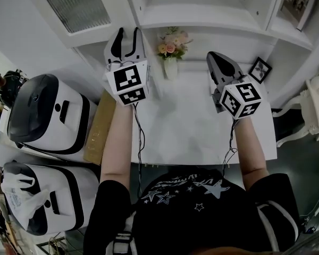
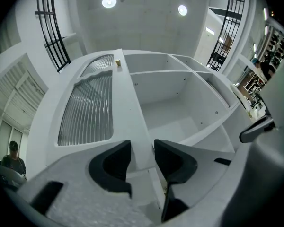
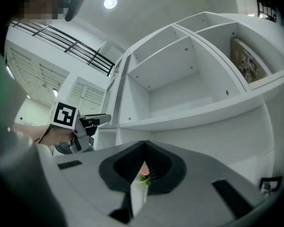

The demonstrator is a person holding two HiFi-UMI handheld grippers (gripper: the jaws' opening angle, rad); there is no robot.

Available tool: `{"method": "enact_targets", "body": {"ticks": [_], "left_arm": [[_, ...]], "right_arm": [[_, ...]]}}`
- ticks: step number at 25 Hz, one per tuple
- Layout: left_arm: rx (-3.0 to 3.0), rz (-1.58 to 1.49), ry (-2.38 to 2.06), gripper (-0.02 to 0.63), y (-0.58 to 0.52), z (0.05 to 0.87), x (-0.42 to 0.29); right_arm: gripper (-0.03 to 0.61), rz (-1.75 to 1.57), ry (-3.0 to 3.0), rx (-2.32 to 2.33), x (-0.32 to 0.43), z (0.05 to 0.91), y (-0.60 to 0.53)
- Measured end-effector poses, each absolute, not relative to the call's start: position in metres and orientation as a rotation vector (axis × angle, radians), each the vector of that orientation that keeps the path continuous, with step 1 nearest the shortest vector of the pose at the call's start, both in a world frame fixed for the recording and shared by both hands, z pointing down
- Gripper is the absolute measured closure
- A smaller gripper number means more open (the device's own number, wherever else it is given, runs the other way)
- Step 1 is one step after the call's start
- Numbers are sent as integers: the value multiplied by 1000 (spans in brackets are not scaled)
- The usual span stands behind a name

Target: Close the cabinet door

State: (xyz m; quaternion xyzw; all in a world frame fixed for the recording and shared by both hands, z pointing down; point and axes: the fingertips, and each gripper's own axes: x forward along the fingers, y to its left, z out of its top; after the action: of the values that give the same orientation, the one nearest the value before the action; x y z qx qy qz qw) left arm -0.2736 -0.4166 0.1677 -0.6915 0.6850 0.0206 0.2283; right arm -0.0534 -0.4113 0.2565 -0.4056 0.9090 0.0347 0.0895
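The cabinet door (image 1: 74,7) stands swung open at the upper left of the head view. It is white-framed, with a ribbed glass panel (image 2: 87,108). The left hand-held gripper (image 1: 127,33) is raised to its lower near corner. In the left gripper view its jaws stand partly apart, and the door's white frame edge runs up between them and fills the gap, so the left hand-held gripper (image 2: 142,148) pinches that edge. From the jaws the glass panel spreads up and to the left. The open, bare cabinet compartment (image 2: 175,103) lies just to the right of the pinched edge.

The right hand-held gripper (image 1: 215,60) is held up over the white surface (image 1: 191,126), well apart from the door and to the right of a vase of flowers (image 1: 171,49). In the right gripper view its jaw tips are pressed together with nothing between them. Only the vase of flowers (image 3: 143,174) shows far off through the slot below the tips. That view also catches the left hand-held gripper (image 3: 92,122) at the door's side of the shelving. A small picture frame (image 1: 259,69) leans at the back of the surface, right of the right hand-held gripper.
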Motion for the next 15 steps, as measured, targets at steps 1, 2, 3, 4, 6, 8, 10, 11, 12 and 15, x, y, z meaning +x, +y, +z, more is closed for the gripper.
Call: {"method": "enact_targets", "body": {"ticks": [1, 2, 3, 4, 6, 8, 10, 11, 12, 15], "left_arm": [[-1905, 56, 1887, 448, -420, 168, -273], [-1907, 55, 1888, 449, -422, 168, -274], [-1909, 53, 1890, 450, -425, 168, -274], [-1911, 52, 1891, 451, -428, 168, -274], [-1914, 50, 1894, 453, -433, 168, -274], [-1916, 49, 1897, 454, -437, 167, -275], [-1916, 45, 1897, 457, -441, 167, -275], [-1914, 45, 1897, 457, -442, 167, -275], [-1913, 45, 1898, 457, -444, 167, -275], [-1908, 53, 1900, 459, -446, 166, -276]], "right_arm": [[574, 104, 2703, -1211, -52, 257, -413], [574, 104, 2702, -1215, -51, 257, -414], [574, 104, 2701, -1219, -51, 257, -415], [574, 104, 2700, -1222, -50, 257, -417], [574, 109, 2700, -1225, -49, 256, -419], [574, 114, 2701, -1223, -50, 255, -420], [574, 117, 2702, -1222, -51, 255, -421], [574, 119, 2703, -1222, -50, 255, -421], [574, 120, 2705, -1223, -50, 254, -422], [574, 123, 2706, -1227, -50, 254, -424]]}}
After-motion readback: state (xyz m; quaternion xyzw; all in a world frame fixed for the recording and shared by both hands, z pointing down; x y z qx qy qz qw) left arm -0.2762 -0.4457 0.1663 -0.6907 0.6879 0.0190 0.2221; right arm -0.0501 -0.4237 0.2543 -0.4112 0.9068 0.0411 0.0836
